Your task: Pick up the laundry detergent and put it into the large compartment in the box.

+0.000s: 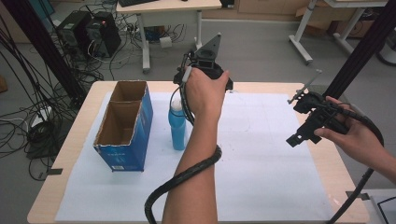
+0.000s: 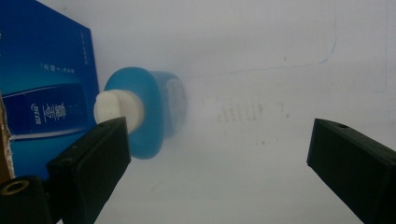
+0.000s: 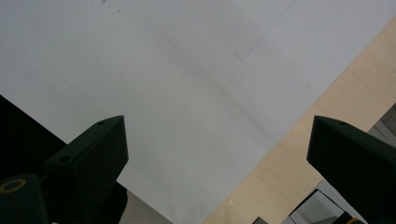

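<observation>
A blue bottle (image 1: 177,125) with a white cap stands upright on the white sheet (image 1: 261,163), just right of an open blue cardboard box (image 1: 123,126). My left gripper (image 1: 205,70) is held high over the table's far side, above and a little behind the bottle. In the left gripper view the left gripper (image 2: 219,140) is open, looking down on the bottle (image 2: 149,112) and its cap (image 2: 116,109), which lie beyond the left jaw and not between the jaws. My right gripper (image 1: 306,119) hovers over the table's right side; the right gripper (image 3: 219,135) is open and holds nothing.
The box (image 2: 42,93) is empty with its flaps torn off. The wooden table (image 1: 84,121) shows bare around the sheet, and its edge (image 3: 289,158) runs under the right gripper. Desks, computers and cables stand on the floor beyond. A cable loops round the left forearm.
</observation>
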`<state>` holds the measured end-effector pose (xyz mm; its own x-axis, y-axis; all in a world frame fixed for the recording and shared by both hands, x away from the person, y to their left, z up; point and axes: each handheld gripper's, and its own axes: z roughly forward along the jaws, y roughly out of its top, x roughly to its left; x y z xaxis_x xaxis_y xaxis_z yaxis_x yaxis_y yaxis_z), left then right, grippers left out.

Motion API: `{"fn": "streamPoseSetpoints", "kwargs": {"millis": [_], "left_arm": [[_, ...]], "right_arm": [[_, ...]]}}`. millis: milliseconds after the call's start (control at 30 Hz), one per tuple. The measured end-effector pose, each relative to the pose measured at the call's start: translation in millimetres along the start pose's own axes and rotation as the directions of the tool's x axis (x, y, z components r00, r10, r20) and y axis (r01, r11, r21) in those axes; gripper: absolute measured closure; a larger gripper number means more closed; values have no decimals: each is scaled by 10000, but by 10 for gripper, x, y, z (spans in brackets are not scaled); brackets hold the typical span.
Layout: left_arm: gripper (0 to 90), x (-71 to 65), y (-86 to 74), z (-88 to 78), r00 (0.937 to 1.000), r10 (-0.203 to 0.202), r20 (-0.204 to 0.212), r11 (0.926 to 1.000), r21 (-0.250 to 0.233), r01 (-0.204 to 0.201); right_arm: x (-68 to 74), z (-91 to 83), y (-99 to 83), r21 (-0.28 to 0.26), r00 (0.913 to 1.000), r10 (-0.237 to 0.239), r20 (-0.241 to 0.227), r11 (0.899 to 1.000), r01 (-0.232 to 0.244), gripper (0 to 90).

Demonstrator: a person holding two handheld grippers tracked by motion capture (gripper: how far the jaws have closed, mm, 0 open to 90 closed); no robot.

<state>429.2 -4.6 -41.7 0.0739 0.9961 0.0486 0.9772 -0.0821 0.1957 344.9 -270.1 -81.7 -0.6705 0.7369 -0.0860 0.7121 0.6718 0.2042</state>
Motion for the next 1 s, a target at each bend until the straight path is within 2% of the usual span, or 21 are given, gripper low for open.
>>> {"fn": "streamPoseSetpoints", "kwargs": {"millis": [300,667,800,1000], "left_arm": [[64,104,8,-116,9997,-165,-179,9997,-174,162],[59,349,8,-234,9978,-574,-337,9972,-505,557],[59,434,8,-232,9967,-720,-381,9957,-609,696],[58,591,19,-156,9953,-943,-201,9938,-613,929]], "right_arm": [[-1,-18,19,24,10000,30,37,10000,-31,54],[-13,-2,60,51,10000,61,50,10000,-61,54],[-19,2,77,111,10000,18,74,9999,-19,54],[-35,10,90,154,9999,68,99,9999,-69,54]]}}
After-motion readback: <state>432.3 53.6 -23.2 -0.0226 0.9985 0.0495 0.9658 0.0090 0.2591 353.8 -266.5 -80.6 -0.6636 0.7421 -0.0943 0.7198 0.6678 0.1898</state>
